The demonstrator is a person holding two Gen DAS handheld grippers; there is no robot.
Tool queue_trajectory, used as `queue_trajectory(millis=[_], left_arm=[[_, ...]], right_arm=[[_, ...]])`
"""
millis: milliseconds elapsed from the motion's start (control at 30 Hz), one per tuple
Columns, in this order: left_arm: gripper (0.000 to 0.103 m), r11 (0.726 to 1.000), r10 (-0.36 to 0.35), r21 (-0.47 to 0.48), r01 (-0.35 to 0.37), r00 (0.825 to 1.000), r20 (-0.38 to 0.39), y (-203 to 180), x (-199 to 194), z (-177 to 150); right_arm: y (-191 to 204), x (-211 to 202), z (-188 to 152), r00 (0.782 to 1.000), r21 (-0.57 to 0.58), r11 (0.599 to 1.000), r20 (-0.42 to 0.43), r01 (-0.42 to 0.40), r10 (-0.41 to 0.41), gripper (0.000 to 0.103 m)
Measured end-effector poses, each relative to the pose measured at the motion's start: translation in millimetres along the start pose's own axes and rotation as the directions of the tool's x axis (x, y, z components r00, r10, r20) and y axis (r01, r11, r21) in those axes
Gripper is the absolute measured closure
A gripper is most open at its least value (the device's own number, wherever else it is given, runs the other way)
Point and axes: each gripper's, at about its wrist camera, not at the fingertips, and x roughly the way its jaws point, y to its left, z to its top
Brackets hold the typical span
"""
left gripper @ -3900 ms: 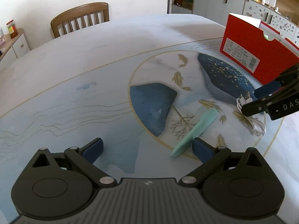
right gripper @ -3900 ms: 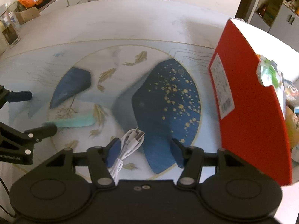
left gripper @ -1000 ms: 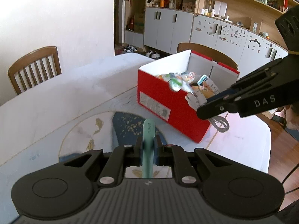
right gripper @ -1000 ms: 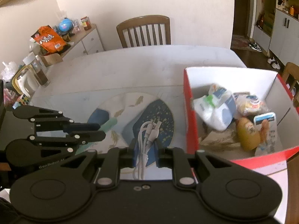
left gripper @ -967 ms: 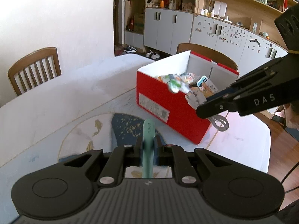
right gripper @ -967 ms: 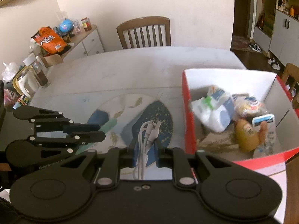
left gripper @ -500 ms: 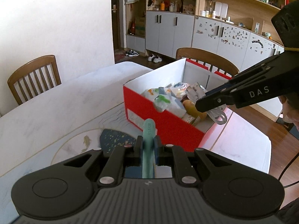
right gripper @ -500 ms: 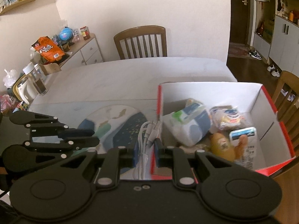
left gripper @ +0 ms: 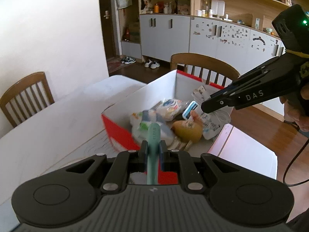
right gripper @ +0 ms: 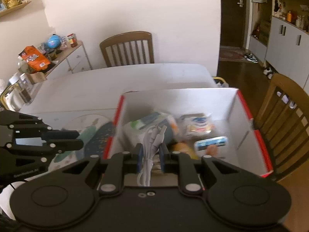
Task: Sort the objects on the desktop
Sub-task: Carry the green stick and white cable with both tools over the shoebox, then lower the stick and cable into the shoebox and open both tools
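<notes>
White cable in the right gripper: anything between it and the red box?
Nothing visible. The right gripper is shut on the white cable, hanging above the open red box. No lid. Packets and a phone-like item lie inside. The left gripper, shut on the green tool, is off to the side.

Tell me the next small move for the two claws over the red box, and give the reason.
Probably open the right claw first: it is shut on the white cable, which already hangs over the red box. The left claw, shut on the green stick, looks only just past the near wall.
</notes>
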Motion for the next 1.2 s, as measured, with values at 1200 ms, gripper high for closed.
queue_trajectory(millis=[1200], left_arm=[[0.093,0.994,-0.095,0.031,0.100,0.985,-0.146,-34.9,157.5,77.7]], right_arm=[[-93.3,60.7,-11.1,0.983,-0.046,0.993,-0.142,0.112,-0.117,0.086]])
